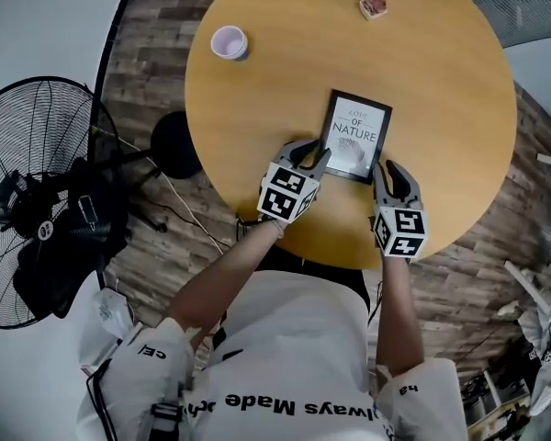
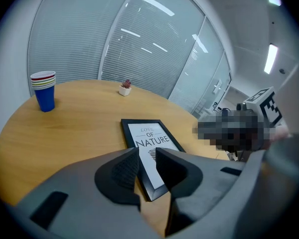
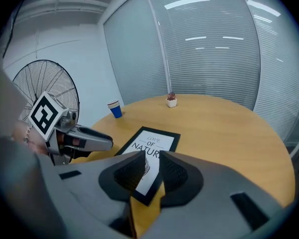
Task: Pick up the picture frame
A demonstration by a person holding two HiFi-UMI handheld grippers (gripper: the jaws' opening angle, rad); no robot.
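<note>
Two narrowly parted, empty: left gripper (image 1: 312,155) | right gripper (image 1: 390,169) | picture frame (image 1: 356,136): near corners at jaw tips

Round table (image 1: 441,90), light wood top. Lying flat near its near edge: one black picture frame (image 1: 356,136) with a white print. Standing well apart toward the far edge: one stack of cups (image 1: 230,42), blue outermost, and one small potted plant (image 1: 373,5).

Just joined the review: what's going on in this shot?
A person holds a gripper in each hand over a round wooden table. The picture frame lies flat on it. The left gripper sits at the frame's near left corner, the right gripper at its near right corner. Both pairs of jaws stand slightly apart; the frame is not yet lifted.
</note>
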